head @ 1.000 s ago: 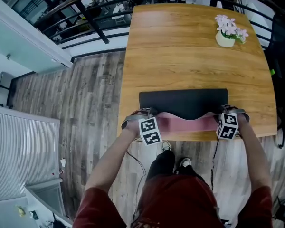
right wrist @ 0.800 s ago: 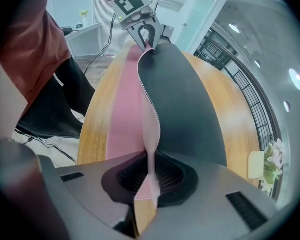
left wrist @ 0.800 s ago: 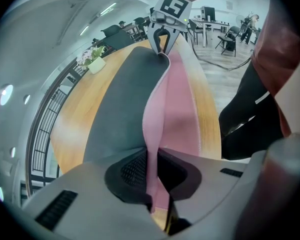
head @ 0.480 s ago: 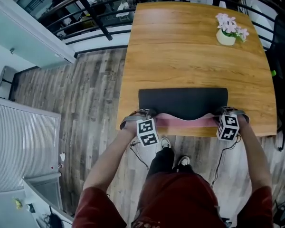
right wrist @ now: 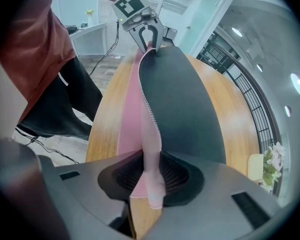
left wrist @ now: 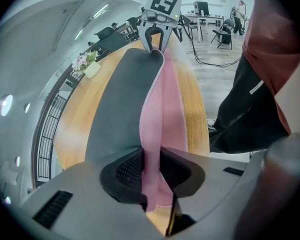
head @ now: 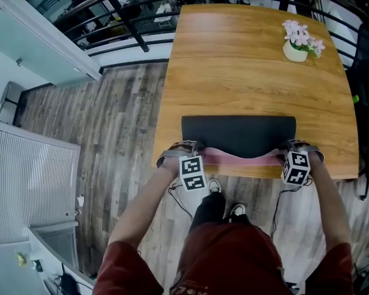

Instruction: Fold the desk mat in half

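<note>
The desk mat (head: 238, 133), black on top and pink underneath, lies across the near part of the wooden table (head: 252, 66). Its near long edge is lifted, showing a pink strip (head: 240, 158). My left gripper (head: 194, 151) is at the near left corner and my right gripper (head: 287, 149) at the near right corner. In the left gripper view the pink edge (left wrist: 157, 124) runs between the jaws of the left gripper (left wrist: 152, 176). In the right gripper view it stands loosely between the jaws of the right gripper (right wrist: 151, 174). Both pairs of jaws have just been opening and no longer pinch it.
A white pot of pink flowers (head: 300, 42) stands at the far right of the table. A black railing (head: 129, 23) runs behind the table. Wood-plank floor (head: 111, 128) lies to the left. My legs and shoes (head: 224, 208) are at the near table edge.
The lifted pink edge between the grippers looks slightly lower and narrower than before. Both hands stay at the mat's near corners.
</note>
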Available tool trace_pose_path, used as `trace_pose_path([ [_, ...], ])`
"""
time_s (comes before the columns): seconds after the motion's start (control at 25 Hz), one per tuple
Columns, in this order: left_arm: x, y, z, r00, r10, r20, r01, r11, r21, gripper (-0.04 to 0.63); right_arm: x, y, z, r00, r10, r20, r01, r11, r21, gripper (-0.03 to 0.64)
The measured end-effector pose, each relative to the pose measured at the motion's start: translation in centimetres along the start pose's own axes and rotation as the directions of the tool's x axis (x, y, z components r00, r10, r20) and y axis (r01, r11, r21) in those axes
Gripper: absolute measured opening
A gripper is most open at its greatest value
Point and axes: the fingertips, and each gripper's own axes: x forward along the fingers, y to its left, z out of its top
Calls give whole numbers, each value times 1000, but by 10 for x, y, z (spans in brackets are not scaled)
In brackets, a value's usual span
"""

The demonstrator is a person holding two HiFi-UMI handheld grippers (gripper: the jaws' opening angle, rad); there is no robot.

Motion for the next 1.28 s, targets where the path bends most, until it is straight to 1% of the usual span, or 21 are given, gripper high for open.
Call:
trace_pose_path([
  [0.12, -1, 0, 0, 1000, 1, -10, -1, 1000, 10, 117, -1, 3, 0, 1000, 12, -1, -12, 1000, -4, 117],
  [0.2, -3, -1, -1, 1000, -10, -12, 10, 1000, 12, 141, -2, 5, -1, 1000, 22, -2, -22, 1000, -8, 121],
  [0.36, -5, -7, -1, 999, -26, -18, 26, 999, 19, 150, -3, 10, -1, 999, 39, -1, -39, 999, -6, 123],
  [0.48, -8, -13, -2, 998, -49, -26, 49, 999, 5, 163, -4, 16, -2, 999, 44, 3, -44, 999, 0, 124],
  [0.56, -10, -17, -5, 998, -55, -29, 55, 998, -8, 164, -4, 18, -2, 999, 37, 8, -38, 999, 8, 110],
  [0.64, -10, -21, -7, 998, -58, -30, 58, 998, -13, 145, -5, 20, -1, 999, 31, 13, -31, 999, 8, 100],
  [0.76, -11, -28, -8, 998, -57, -39, 56, 998, -16, 89, -5, 23, -2, 1000, 27, 12, -27, 1000, 2, 75],
  [0.84, -11, -30, -8, 998, -47, -43, 47, 999, -19, 72, -5, 25, -2, 1000, 23, 13, -23, 1000, -1, 66],
  [1.04, -13, -36, -8, 997, -50, -56, 49, 999, -20, 69, -7, 29, -4, 999, 29, 18, -29, 1000, 3, 58],
  [1.28, -16, -36, -9, 997, -31, -65, 29, 999, -43, 78, -9, 29, -3, 999, 11, 36, -11, 1000, 14, 75],
])
